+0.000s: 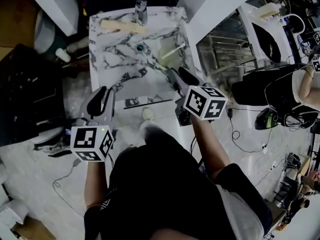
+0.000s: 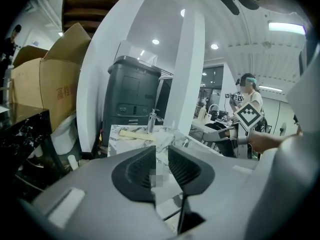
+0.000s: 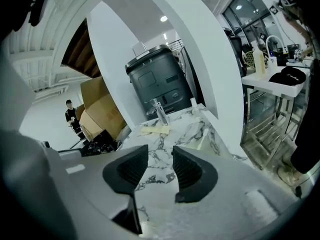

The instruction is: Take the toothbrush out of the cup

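The toothbrush, a slim white stick (image 1: 175,49), is lying slantwise over a pale yellowish cup (image 1: 168,59) on the right side of the white, grey-veined marble washbasin top (image 1: 112,59), though both are too small to make out clearly. A chrome tap (image 1: 141,10) is standing at the far edge. The right gripper (image 1: 177,74) is hovering just short of the cup, its dark ribbed jaws standing apart with nothing between them. The left gripper (image 1: 103,93) is hanging at the near left corner, well apart from the cup, its jaws gaping narrowly and empty.
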A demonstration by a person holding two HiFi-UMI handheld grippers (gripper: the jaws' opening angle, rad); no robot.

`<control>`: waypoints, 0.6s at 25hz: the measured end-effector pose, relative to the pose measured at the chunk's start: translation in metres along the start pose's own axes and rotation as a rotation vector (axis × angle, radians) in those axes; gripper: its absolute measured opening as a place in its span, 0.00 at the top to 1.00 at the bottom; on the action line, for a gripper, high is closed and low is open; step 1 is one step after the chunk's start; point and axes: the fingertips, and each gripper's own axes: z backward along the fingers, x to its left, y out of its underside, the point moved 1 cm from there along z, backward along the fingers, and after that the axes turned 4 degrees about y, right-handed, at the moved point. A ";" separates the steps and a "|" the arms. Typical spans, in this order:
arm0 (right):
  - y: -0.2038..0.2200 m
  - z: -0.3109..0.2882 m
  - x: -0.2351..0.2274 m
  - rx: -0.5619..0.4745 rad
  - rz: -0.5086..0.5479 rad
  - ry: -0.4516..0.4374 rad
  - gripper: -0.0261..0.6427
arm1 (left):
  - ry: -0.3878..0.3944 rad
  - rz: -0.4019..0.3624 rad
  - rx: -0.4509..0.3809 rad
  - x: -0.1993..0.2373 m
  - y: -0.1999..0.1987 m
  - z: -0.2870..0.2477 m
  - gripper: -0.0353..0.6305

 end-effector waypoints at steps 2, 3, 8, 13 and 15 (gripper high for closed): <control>-0.003 -0.009 -0.011 0.019 -0.007 0.011 0.73 | 0.008 -0.004 -0.001 -0.003 -0.004 -0.014 0.81; -0.005 -0.013 -0.017 0.027 -0.010 0.018 0.73 | 0.014 -0.005 -0.001 -0.005 -0.006 -0.022 0.81; -0.011 -0.034 -0.037 0.058 -0.044 0.039 0.73 | 0.035 -0.009 0.002 -0.008 -0.018 -0.055 0.81; -0.011 -0.056 -0.047 0.111 -0.077 0.037 0.73 | 0.049 0.002 0.003 -0.012 -0.024 -0.085 0.81; -0.011 -0.066 -0.050 0.125 -0.085 0.041 0.72 | 0.050 0.007 0.001 -0.011 -0.026 -0.095 0.81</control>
